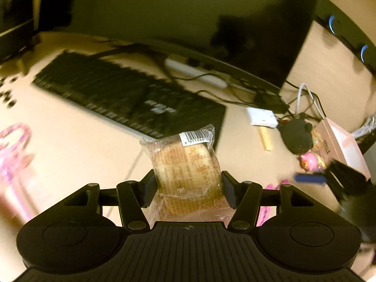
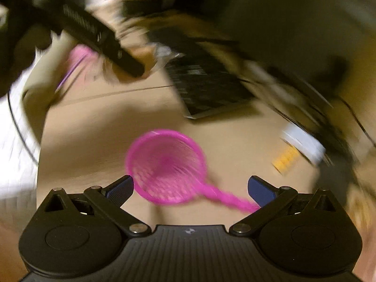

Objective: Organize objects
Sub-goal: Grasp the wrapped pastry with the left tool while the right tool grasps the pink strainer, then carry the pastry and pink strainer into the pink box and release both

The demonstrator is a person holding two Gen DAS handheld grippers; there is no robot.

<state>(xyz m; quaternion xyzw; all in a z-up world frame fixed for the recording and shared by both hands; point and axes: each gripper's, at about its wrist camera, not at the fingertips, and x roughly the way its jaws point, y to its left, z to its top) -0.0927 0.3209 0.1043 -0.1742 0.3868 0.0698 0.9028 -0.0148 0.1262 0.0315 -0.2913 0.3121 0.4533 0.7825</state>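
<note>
We hold a wrapped bun in our left gripper, the fingers clenched on both sides of the clear packet, its barcode end pointing away from us. It looks lifted clear of the surface, in front of the black keyboard, though we cannot be sure of the gap beneath it. Off to the right lie a small white box, a dark plush toy and a pink box.

Our right gripper hangs with its fingers spread wide and grasping nothing, over a pink strainer lying on the surface. Its handle runs toward the right finger; the view is too blurred to tell whether they touch.

We judge the step in hand to be carrying the bun to its place while lining up on the strainer. Next, the right fingers need to come down around the handle or rim and close, and the left needs a free spot to set the bun down.
</note>
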